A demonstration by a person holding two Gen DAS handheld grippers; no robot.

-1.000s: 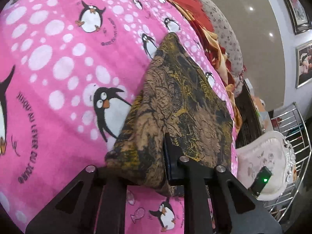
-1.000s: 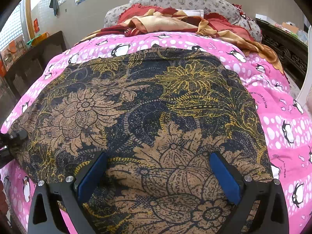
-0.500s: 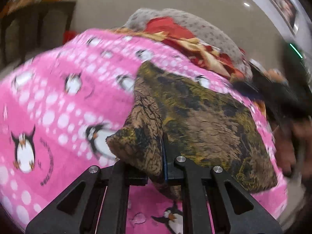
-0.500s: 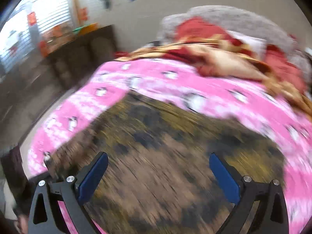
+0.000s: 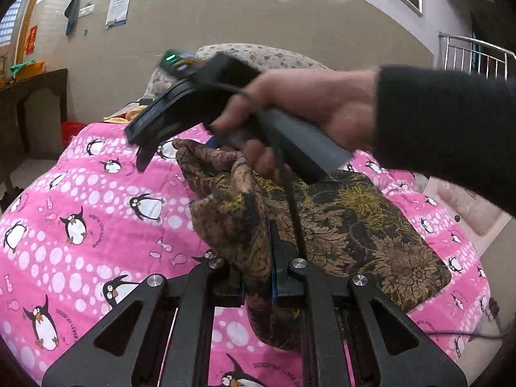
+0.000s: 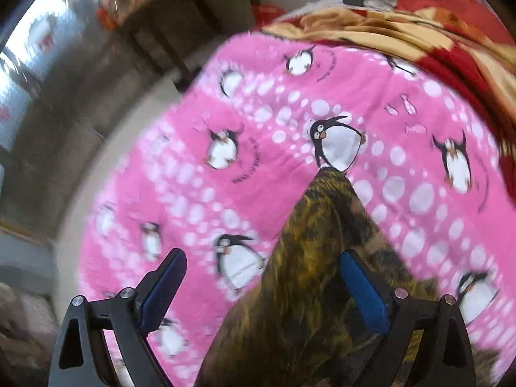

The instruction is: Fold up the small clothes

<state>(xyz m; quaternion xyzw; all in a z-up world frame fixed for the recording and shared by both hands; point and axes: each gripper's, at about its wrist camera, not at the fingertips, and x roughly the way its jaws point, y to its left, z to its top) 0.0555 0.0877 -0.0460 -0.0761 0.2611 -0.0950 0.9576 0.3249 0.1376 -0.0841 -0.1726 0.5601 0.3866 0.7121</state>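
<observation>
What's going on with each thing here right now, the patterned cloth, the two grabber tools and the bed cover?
Brown floral cloth: mostly flat on the bed, one corner lifted and bunched.
Left gripper: shut on the cloth's raised corner.
Right gripper: jaws wide and closing, above the cloth, not pressing it.
Pink penguin blanket: spread over the bed under the cloth.

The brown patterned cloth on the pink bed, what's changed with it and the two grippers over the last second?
The left gripper has lifted its pinched corner of the cloth, bunching it upright. The right gripper has swung across to that raised edge, jaws closing but not yet gripping. The left's grip is unchanged, and the pink blanket lies as before.
</observation>
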